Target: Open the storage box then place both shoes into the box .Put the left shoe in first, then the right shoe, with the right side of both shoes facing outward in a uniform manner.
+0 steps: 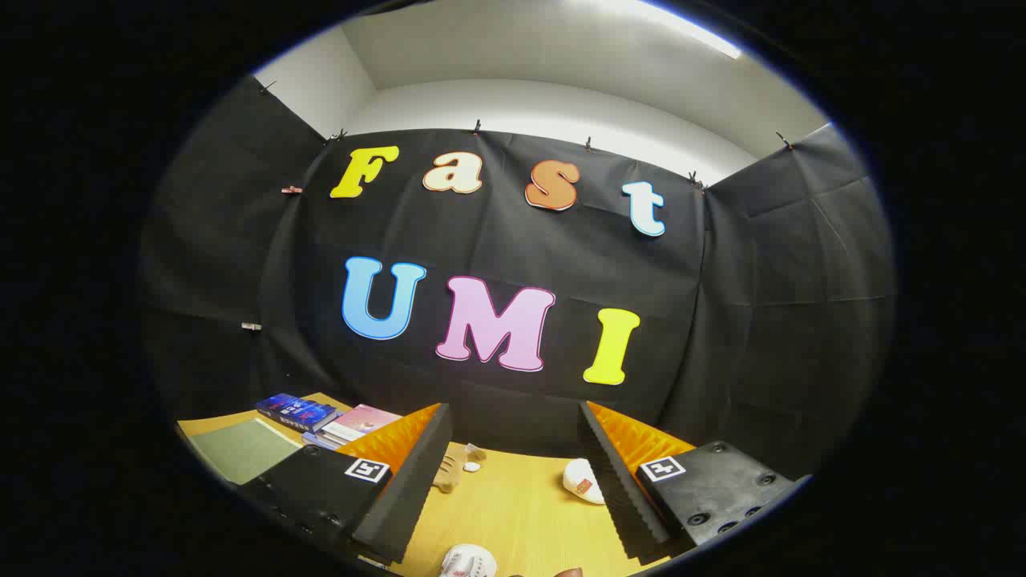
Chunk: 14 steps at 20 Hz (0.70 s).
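My gripper (pixel 513 473) is held well above the wooden table (pixel 513 505), its two fingers wide apart with nothing between them. A white shoe (pixel 583 481) lies on the table just inside the right finger (pixel 621 489). Another white shoe (pixel 467 562) shows partly below, between the fingers, close to me. A small tan object (pixel 450 471) and a small white piece (pixel 472 466) lie by the left finger (pixel 409 481).
A stack of books (pixel 298 412) and a pink booklet (pixel 362 421) lie at the back left of the table. A green mat (pixel 240 450) lies in front of them. Black cloth walls close the booth behind and on both sides.
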Each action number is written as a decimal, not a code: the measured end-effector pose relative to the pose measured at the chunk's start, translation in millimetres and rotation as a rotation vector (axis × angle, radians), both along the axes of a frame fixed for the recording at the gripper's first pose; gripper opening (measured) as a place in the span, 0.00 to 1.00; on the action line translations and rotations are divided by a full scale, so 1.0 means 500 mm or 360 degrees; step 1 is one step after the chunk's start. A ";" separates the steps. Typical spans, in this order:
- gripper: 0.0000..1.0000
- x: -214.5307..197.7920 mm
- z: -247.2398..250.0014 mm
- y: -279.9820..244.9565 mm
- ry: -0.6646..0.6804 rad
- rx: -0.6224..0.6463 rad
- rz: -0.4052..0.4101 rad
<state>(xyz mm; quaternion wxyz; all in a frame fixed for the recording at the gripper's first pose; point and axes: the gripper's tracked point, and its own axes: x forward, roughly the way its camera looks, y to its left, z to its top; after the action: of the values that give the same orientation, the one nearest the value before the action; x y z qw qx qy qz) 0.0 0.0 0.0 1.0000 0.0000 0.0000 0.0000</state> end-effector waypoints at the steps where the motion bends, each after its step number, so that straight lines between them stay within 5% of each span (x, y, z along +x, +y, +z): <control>1: 0.97 -0.002 -0.001 0.006 0.0008 -0.0003 0.0005; 14: 0.97 0.007 -0.011 0.129 0.0024 0.0022 0.0234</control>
<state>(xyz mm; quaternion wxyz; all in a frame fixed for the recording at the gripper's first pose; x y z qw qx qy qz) 3.4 64.6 -5.6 0.9973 0.0068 0.0074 0.0734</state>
